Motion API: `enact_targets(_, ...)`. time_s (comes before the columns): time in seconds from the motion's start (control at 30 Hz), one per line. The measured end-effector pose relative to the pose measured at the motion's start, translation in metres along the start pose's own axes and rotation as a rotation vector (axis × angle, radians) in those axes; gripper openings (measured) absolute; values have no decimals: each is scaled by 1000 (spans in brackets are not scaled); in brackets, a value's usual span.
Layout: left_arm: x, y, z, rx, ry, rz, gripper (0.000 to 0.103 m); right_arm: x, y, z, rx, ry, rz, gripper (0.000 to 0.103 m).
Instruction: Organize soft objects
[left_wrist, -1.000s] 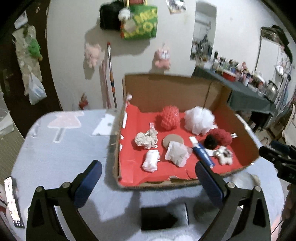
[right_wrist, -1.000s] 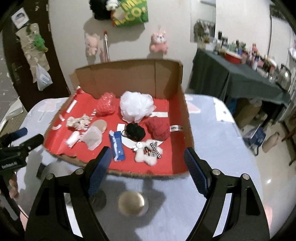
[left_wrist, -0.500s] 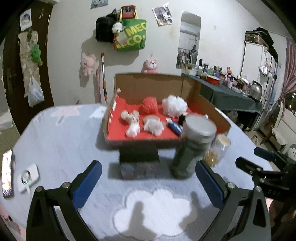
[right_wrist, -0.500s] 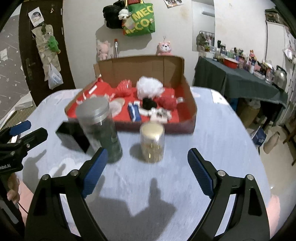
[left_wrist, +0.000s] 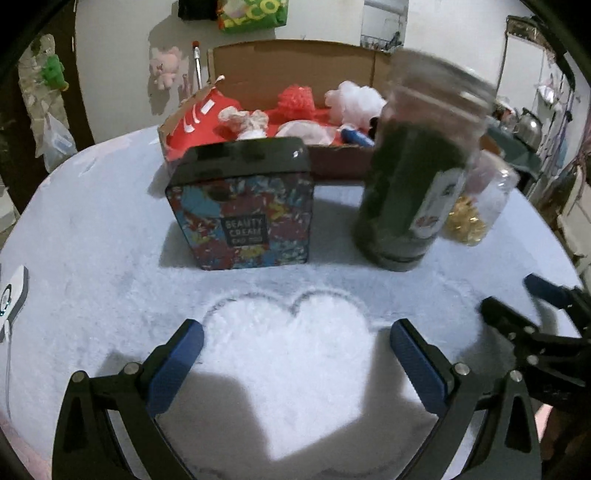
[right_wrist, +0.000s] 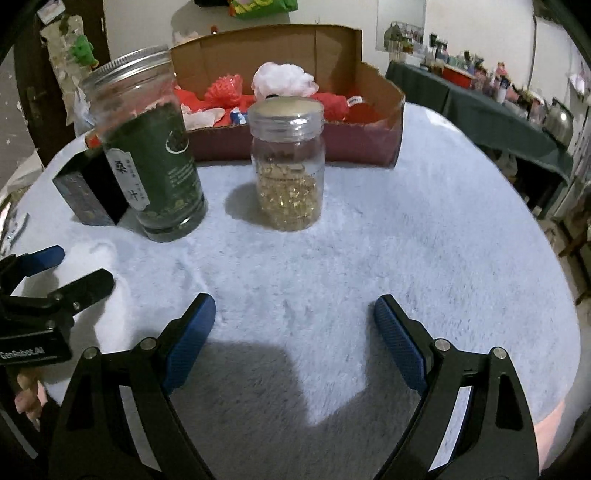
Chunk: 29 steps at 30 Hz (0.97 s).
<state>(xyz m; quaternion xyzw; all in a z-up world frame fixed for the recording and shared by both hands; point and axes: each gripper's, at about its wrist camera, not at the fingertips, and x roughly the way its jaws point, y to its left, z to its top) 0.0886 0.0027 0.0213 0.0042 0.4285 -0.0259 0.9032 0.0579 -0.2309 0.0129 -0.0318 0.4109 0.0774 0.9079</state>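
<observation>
Left wrist view: the left hand-held gripper (left_wrist: 295, 352) hangs low over a pale blue fluffy surface (left_wrist: 92, 236), its two blue-padded fingers spread wide with nothing between them. Directly below lies a white cloud shape (left_wrist: 291, 343) in the fabric. Beyond it stands a dark patterned box (left_wrist: 242, 218) labelled as beauty cream. To its right stands a tall jar of dark green contents (left_wrist: 413, 184) with a silver lid, blurred. Just behind that jar, partly hidden, is a smaller clear jar of golden pieces (left_wrist: 476, 210).

Behind these sits an open cardboard box (left_wrist: 295, 59) lined in red, holding the soft objects: a red mesh puff (left_wrist: 295, 96), a white mesh puff (left_wrist: 356, 99), a cream fabric bundle (left_wrist: 243, 118) and a small blue item (left_wrist: 356, 137). All of them lie inside the box.

Right wrist view: the right hand-held gripper (right_wrist: 293, 319) is released too. Its jaws have just been opening and now stand wide apart above bare fabric, with nothing between them. The clear jar of golden pieces (right_wrist: 288, 166) stands straight ahead. The green jar (right_wrist: 147, 147) is to its left, and the cardboard box (right_wrist: 284, 48) is behind both. The left hand-held gripper (right_wrist: 55, 271) shows at the left edge.
</observation>
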Motion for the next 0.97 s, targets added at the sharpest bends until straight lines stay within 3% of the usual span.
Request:
enact_targets(0.3,4,0,-1,-16,-24,33,103,8,-4,0,16,-24,-21,99)
enact_targets(0.97,0,1,-8,-20,-39,25,103,8,-4,-1,16,-29,-19,100)
